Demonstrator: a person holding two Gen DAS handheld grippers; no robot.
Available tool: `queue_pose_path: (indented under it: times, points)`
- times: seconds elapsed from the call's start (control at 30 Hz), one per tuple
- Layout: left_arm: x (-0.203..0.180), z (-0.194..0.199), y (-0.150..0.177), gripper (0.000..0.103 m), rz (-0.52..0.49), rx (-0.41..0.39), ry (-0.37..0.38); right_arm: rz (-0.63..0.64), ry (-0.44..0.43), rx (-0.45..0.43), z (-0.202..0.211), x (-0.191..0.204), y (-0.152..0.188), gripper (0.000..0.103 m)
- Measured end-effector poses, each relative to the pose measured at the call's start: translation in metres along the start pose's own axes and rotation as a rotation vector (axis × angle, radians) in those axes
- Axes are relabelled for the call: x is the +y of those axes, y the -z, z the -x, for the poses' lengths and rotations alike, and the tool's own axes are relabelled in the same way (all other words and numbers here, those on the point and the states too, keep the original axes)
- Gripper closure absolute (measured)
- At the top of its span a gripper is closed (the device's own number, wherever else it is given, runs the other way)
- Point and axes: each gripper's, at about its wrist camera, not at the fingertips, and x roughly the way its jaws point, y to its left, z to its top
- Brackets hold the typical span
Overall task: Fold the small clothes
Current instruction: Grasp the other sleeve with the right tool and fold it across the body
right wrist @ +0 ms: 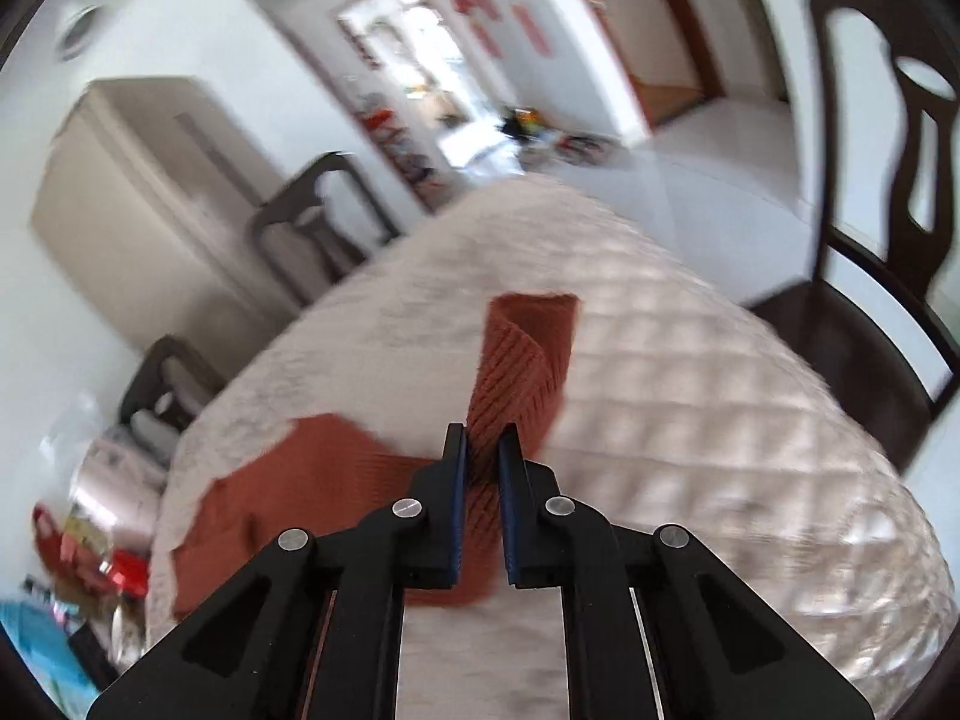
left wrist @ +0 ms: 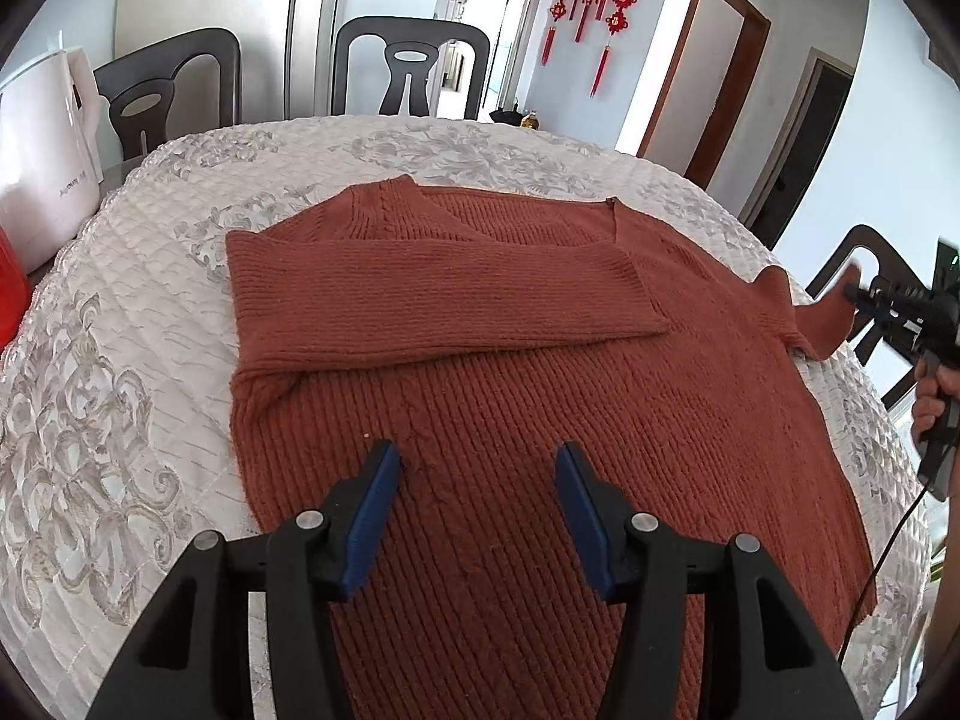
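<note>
A rust-red knit sweater (left wrist: 510,372) lies flat on the quilted white table cover (left wrist: 120,360). One sleeve (left wrist: 450,300) is folded across its chest. My left gripper (left wrist: 477,462) hovers over the sweater's lower body, blue pads apart with nothing between them. At the right table edge my right gripper (left wrist: 852,294) is shut on the other sleeve's end (left wrist: 831,318), held up off the cover. In the blurred right wrist view the right gripper (right wrist: 483,435) pinches that sleeve (right wrist: 528,354), whose cuff curls up beyond the fingertips. The sweater's body (right wrist: 312,468) lies to the left.
A white kettle (left wrist: 42,168) and a red object (left wrist: 12,300) stand at the table's left edge. Dark chairs (left wrist: 411,72) ring the table, one close on the right (right wrist: 870,180). A person's hand (left wrist: 936,396) holds the right gripper, with a cable hanging below it.
</note>
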Motion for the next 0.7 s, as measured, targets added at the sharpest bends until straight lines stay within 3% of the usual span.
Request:
queue_pose_path:
  times: [0.2,0.33,0.5,0.6,0.7]
  points:
    - [0.0,0.0,0.0,0.045,0.0,0.0,0.0,0.181,-0.173,0.083,-0.025,0.087,0.019,0.093]
    - [0.001,0.0,0.0,0.045,0.005,0.0,0.008,0.289,-0.217,0.2,-0.059,0.124,0.052,0.093]
    - [0.003,0.002,0.001,0.045,0.018,-0.003,0.026,0.353,-0.216,0.367,-0.098,0.133,0.092,0.092]
    - [0.0,0.004,-0.001,0.045,0.013,-0.002,0.025,0.378,-0.225,0.394,-0.096,0.13,0.103,0.076]
    - [-0.007,0.009,-0.009,0.045,0.023,-0.008,0.094,0.402,-0.262,0.382,-0.077,0.122,0.106,0.067]
